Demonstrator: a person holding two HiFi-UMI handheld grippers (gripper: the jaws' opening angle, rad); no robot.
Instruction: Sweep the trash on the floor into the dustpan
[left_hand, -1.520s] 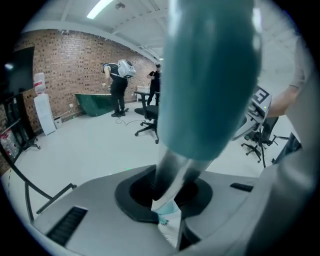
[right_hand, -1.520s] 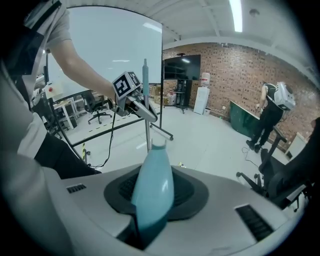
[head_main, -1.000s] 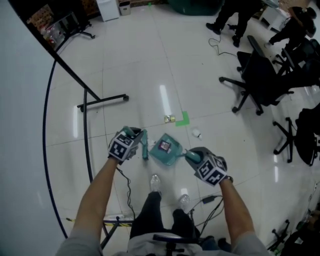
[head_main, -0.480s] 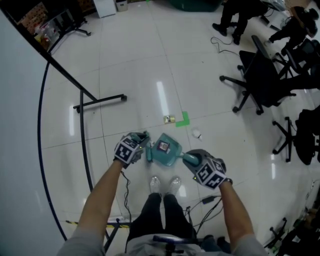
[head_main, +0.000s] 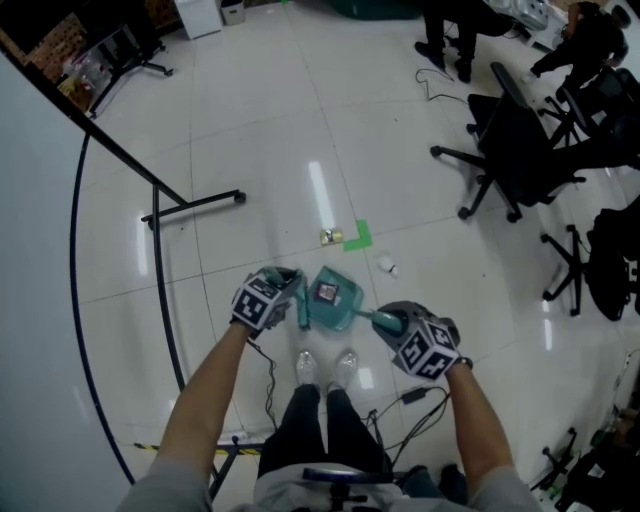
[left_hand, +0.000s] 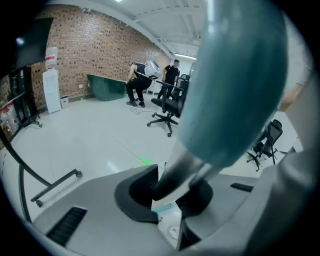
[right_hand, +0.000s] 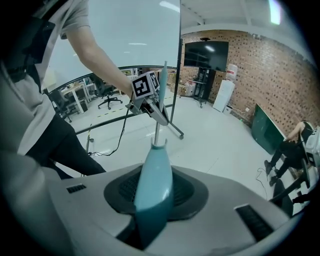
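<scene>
- One wrapper-looking bit (head_main: 326, 292) is already lying in the teal dustpan (head_main: 346, 312). The pan is on the floor just ahead of the person's shoes (head_main: 322, 368).
- Two more pieces aren't swept up yet. There's a small yellowish scrap (head_main: 329, 236) at 12 o'clock from the pan, right beside a strip of green tape (head_main: 359, 236), and a little white piece (head_main: 385, 265) at about 1 o'clock. Both are clear of the pan's lip.
- So I'd guess it's roughly a third done. What's left is getting the pan and brush out to those two bits and pulling them in.
- The broom (head_main: 301, 303) hangs at the pan's 9 o'clock edge, just beside it. I can't tell if they're touching.
- The left gripper (left_hand: 172, 192) is clamped on the broom's shaft.
- The right gripper (right_hand: 150, 200) is squeezed onto the dustpan handle (right_hand: 155, 175), at the pan's 4 o'clock in the head view.
- Further out there's a black stand foot (head_main: 195, 204) at 10 o'clock and office chairs (head_main: 515, 150) at around 2 o'clock.
</scene>
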